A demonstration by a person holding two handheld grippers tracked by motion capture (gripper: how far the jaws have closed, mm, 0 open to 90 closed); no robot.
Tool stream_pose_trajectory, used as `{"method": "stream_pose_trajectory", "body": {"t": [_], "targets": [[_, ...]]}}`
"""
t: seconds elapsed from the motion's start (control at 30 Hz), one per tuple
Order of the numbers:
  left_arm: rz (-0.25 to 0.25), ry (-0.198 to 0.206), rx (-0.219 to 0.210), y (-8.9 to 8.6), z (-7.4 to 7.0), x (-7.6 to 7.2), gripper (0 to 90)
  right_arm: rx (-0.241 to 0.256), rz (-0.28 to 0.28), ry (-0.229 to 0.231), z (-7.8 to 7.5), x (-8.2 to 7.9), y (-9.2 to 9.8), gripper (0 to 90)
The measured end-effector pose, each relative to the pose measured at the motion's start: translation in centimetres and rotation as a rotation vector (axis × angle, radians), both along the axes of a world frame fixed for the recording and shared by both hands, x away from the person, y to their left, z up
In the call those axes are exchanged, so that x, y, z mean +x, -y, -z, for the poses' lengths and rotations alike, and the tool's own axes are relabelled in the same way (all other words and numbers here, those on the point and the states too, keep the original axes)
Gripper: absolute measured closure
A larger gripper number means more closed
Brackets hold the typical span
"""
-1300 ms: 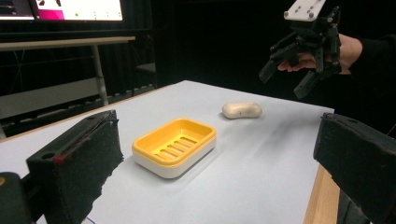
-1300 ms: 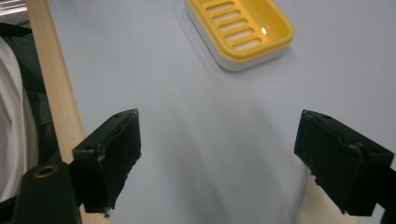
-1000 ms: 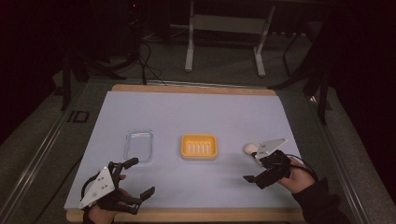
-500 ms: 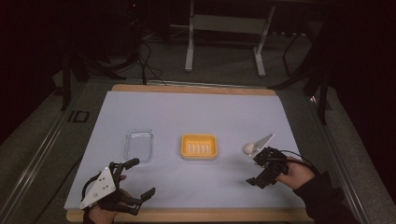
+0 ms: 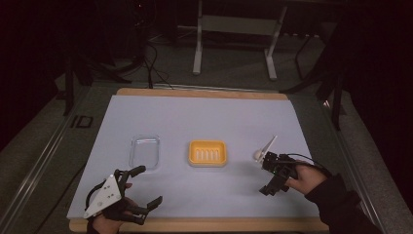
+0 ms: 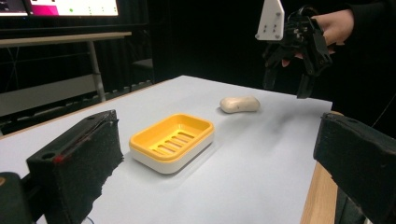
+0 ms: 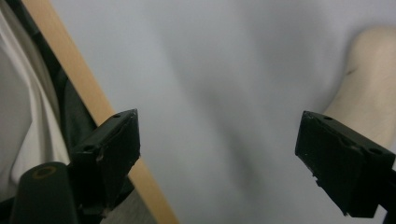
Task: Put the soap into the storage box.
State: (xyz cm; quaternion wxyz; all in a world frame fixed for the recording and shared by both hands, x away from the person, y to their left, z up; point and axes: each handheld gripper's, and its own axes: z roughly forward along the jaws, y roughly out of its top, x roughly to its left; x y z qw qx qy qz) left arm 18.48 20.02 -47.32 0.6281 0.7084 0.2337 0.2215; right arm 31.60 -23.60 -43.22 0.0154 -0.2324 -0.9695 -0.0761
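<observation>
A pale bar of soap (image 5: 257, 156) lies on the white table top, right of a yellow soap dish (image 5: 208, 153) with a slotted floor. My right gripper (image 5: 266, 175) hovers just on the near side of the soap, tilted downward, jaws wide apart and holding nothing. In the right gripper view the soap (image 7: 371, 79) shows at the upper right, beyond the right jaw and outside the gap. My left gripper (image 5: 145, 187) rests open near the front left edge. The left gripper view looks across the dish (image 6: 172, 141) to the soap (image 6: 239, 104) and the right gripper (image 6: 295, 51).
A clear shallow plastic tray (image 5: 145, 150) lies left of the dish. The table's wooden front edge (image 5: 204, 224) runs just behind both hands. A metal stand (image 5: 234, 44) and cables are on the dark floor beyond the table.
My right gripper has rolled and dipped towards the table beside the soap; its grey plate now stands on edge. The left gripper has barely shifted.
</observation>
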Motion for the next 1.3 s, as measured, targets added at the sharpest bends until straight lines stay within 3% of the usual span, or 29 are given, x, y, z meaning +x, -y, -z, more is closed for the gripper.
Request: {"method": "stream_pose_trajectory", "body": {"t": [0.13, 0.27, 0.57, 0.8, 0.97, 1.1, 1.3], "targets": [[0.000, 0.000, 0.004, 0.0, 0.0, 0.0, 1.1, -0.056, -0.012, -0.026, 0.3, 0.1, -0.3, 13.7], [0.000, 0.000, 0.003, 0.0, 0.0, 0.0, 1.1, -0.080, -0.016, -0.034, 0.4, 0.3, -0.5, 13.5], [0.005, 0.000, 0.010, 0.1, 0.1, 0.0, 1.1, -0.173, -0.014, -0.100, 0.5, 1.4, -1.0, 13.6], [0.009, -0.004, 0.008, 0.1, 0.1, -0.1, 1.1, -0.153, 0.000, -0.081, 0.5, 2.0, -0.9, 13.6], [0.010, -0.007, 0.011, 0.2, 0.1, -0.1, 1.1, -0.069, 0.021, -0.056, 0.2, 2.6, -0.3, 13.5], [0.012, -0.009, 0.011, 0.2, 0.1, -0.1, 1.1, -0.040, 0.058, -0.050, 0.1, 3.2, 0.4, 13.6], [0.012, -0.007, 0.017, 0.2, 0.1, 0.0, 1.1, -0.039, 0.085, -0.029, 0.4, 3.8, 1.0, 13.6]]}}
